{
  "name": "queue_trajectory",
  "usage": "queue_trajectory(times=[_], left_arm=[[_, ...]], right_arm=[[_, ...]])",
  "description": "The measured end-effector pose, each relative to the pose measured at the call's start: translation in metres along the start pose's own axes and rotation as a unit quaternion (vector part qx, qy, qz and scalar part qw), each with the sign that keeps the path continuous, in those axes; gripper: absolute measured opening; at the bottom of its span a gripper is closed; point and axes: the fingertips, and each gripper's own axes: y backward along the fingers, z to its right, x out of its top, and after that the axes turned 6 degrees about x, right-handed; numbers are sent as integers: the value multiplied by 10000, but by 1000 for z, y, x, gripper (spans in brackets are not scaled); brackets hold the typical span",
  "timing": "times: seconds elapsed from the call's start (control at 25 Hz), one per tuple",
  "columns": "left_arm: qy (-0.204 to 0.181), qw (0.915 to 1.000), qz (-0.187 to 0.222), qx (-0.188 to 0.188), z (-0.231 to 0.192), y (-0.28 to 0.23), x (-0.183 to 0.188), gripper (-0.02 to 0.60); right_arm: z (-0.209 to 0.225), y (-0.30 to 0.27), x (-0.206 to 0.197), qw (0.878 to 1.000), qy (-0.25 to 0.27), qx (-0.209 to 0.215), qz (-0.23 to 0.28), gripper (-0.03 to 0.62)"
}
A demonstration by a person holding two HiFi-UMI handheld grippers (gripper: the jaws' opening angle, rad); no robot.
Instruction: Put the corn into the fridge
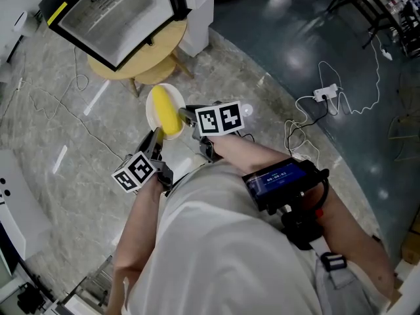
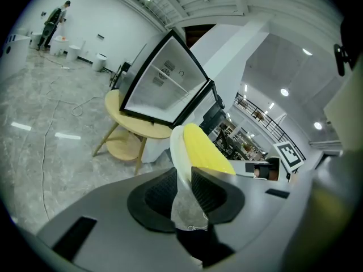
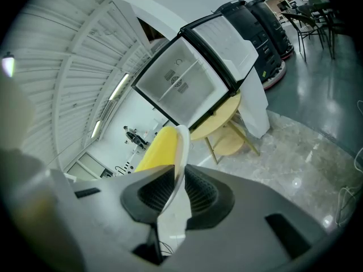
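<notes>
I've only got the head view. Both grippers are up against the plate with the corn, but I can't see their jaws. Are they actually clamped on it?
Observer: Yes for the left. In the left gripper view, the left gripper is shut on the plate, with its rim pinched between the two pads.
Operator: And the right one?
Observer: Same. The right gripper is shut on the plate's other edge, and the corn lies just beyond its jaws.
Operator: Is the fridge door open?
Observer: Seen front-on from the grippers, the fridge looks shut: a glass door in a black frame with shelves behind it. It stands on a round wooden table.
</notes>
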Motion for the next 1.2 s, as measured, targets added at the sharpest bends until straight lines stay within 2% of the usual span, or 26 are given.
queue_trajectory(times=[1.2], left_arm=[[-53, 9999, -51, 91, -6, -5, -8, 84]], right_arm=[[11, -2, -9, 9999, -153, 25, -48, 55]])
